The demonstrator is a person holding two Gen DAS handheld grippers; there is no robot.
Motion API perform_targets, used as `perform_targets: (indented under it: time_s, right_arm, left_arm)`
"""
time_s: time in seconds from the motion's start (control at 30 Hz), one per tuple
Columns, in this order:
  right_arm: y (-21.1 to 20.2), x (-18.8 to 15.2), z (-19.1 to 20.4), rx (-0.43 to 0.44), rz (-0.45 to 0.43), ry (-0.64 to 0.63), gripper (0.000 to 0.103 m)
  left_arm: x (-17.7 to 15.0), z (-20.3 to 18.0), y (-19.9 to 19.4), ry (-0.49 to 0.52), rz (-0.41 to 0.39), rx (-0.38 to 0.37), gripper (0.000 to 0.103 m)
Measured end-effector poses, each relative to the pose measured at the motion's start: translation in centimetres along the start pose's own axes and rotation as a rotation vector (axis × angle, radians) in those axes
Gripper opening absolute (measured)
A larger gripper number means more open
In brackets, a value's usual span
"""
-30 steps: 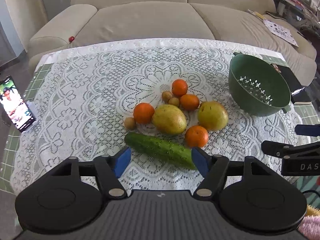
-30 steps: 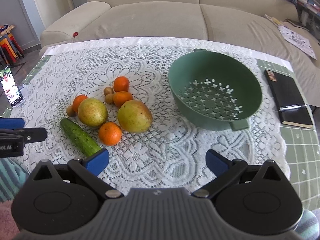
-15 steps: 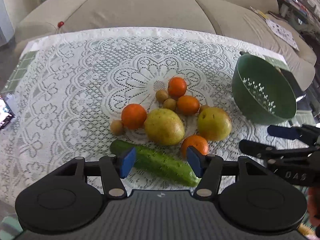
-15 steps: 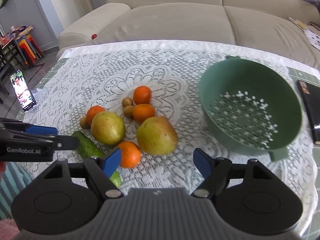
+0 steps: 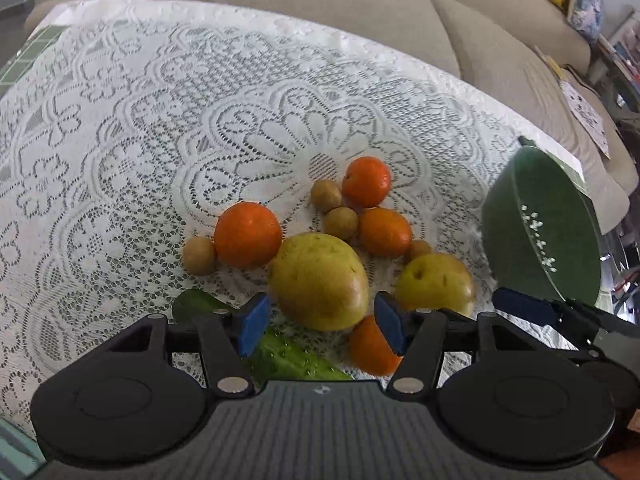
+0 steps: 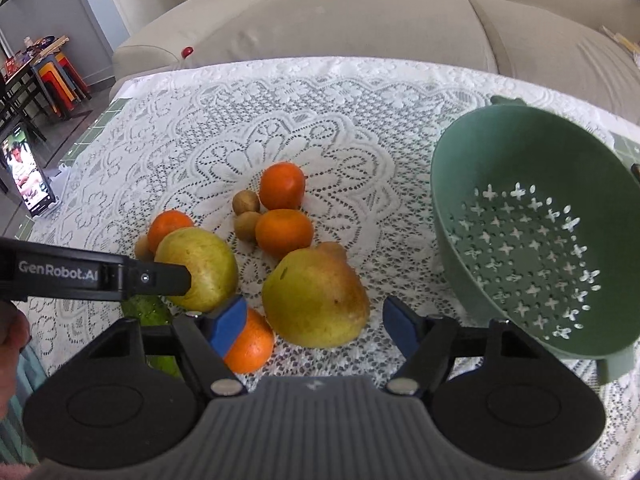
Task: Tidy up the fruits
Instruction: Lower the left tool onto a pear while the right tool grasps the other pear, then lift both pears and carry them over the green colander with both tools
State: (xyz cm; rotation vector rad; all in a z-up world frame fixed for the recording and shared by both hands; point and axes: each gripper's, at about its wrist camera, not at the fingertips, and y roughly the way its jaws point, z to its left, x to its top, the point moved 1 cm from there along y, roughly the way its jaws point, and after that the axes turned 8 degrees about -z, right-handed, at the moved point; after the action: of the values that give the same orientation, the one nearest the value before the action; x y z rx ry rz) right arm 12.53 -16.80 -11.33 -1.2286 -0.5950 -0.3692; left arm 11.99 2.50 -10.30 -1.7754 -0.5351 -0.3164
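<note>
Left gripper [image 5: 320,322] jaws apart; right gripper [image 6: 316,320] closing round pear [image 6: 316,300], untouched; colander [image 6: 532,240] near

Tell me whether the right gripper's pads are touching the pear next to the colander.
Apart. In the right wrist view, bare lace shows between the right gripper's closing blue pads and the pear; the pear lies just ahead of them, nothing gripped.

The only writing I can read is "GenRobot.AI", in white letters on the black side of my left gripper [image 6: 100,276], reaching in from the left of the right wrist view. The phone [image 6: 28,172] screen at far left is illegible.
</note>
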Motion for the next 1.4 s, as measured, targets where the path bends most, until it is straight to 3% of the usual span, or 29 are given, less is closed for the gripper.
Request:
perform_targets:
  time_s: [0.33,0.57,0.77,1.4]
  right_arm:
    - [2.3,-0.1,-0.5,0.018,0.046,0.035,0.072]
    - [3.4,-0.2,-0.8,0.046,0.071,0.07,0.067]
    - [3.9,-0.2,-0.9,0.054,0.083,0.105,0.066]
    - [1.8,0.2,0.2,0.036,0.064,-0.011,0.065]
  left_arm:
    - [0.5,0.2,2.8,-0.051,0.054,-0.01,0.077]
    - [0.7,0.4,3.7,-0.103,0.069,-0.018,0.079]
    - [0.7,0.6,4.3,-0.123,0.062,-0.029,0.075]
    - [1.3,-0.8,2.5,-0.044,0.051,0.041,0.074]
